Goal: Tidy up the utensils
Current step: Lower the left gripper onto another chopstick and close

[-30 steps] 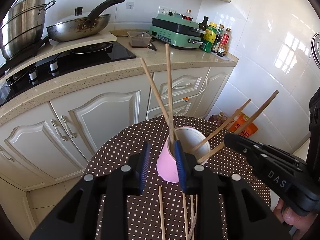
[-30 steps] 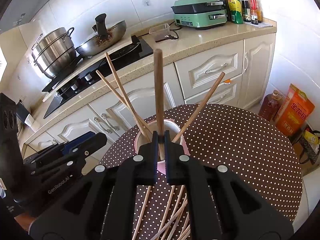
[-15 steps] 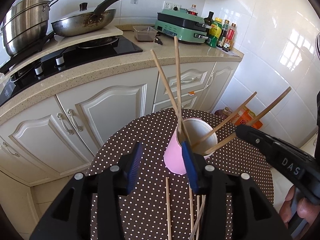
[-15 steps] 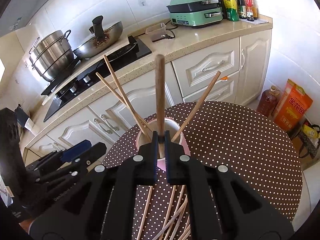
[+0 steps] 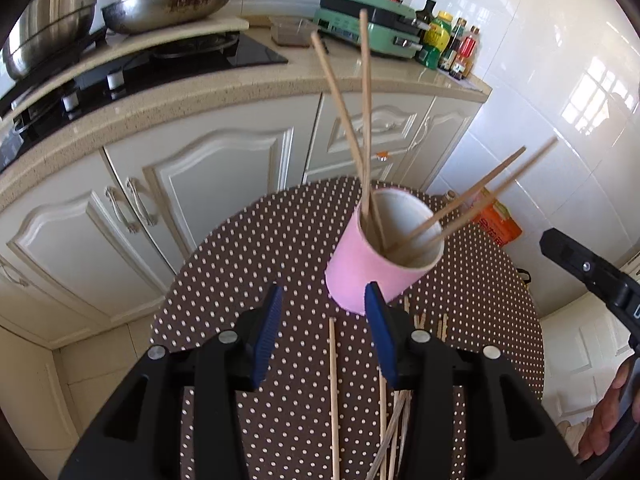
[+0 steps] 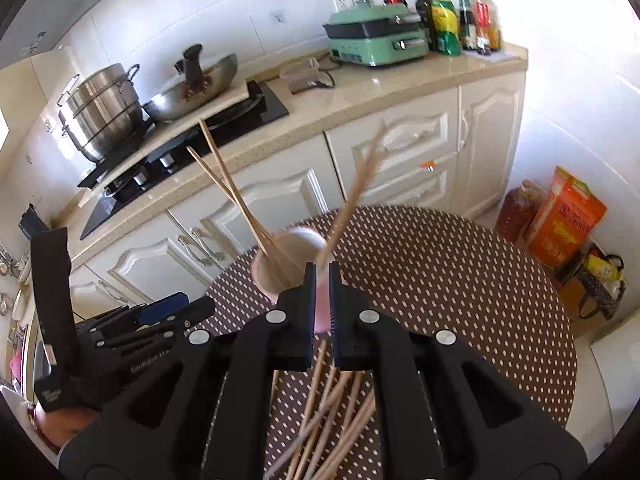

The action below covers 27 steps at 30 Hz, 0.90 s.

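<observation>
Left wrist view: polka-dot table carries the pink cup, four chopsticks leaning inside it so they stand collected. Loose chopsticks lie just before the cup, likely next. Left tool hangs apart and empty beside the cup; right tool is slightly parted, holding nothing I can see.

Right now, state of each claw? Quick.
Left claw: open, holding nothing, just short of the pink cup.
Right claw: narrow gap between its fingers, nothing in it; the chopstick stands in the cup.
</observation>
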Tool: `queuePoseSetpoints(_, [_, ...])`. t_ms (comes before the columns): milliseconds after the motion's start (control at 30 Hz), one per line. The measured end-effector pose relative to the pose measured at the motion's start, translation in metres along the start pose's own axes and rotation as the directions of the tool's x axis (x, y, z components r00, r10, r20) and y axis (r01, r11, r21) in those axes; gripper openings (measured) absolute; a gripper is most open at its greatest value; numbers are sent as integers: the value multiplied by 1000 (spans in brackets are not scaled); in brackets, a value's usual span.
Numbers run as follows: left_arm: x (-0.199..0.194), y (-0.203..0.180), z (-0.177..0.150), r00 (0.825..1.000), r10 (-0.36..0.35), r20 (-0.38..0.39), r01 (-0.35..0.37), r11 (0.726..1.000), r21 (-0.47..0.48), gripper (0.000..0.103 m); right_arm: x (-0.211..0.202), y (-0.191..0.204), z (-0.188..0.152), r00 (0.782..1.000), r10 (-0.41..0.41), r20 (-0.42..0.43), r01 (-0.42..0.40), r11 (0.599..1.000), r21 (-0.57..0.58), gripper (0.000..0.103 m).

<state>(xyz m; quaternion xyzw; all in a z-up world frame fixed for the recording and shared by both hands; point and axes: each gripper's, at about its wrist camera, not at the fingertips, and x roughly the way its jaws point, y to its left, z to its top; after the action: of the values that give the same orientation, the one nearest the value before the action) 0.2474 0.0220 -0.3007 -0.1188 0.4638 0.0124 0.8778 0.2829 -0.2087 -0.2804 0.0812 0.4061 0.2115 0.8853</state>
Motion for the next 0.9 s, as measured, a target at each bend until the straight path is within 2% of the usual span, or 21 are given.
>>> queuePoseSetpoints(233, [33,-1,-19,992,-9,-124,11,1000,13,42,11,-27,-21,997,-17,-77,23,996,81,7])
queuePoseSetpoints(400, [64,-6,-40,969,2,-247,9,999,41,42,28,-49,-45,984,-32,-175,60,986,154,7])
queuePoseSetpoints(500, [80,-9,-51,952,20,-305,1,998,68,42,40,-57,-60,970,-31,-241,76,981,181,7])
queuePoseSetpoints(700, [99,-14,-57,934,47,-355,-11,995,102,42,64,-63,-83,932,5,-361,88,967,239,7])
queuePoseSetpoints(833, [105,-15,-58,930,61,-364,-19,993,118,32,78,-62,-91,908,21,-419,99,960,263,7])
queuePoseSetpoints(900, [105,-16,-58,929,68,-365,-25,992,122,27,85,-61,-94,892,-5,-452,129,961,245,7])
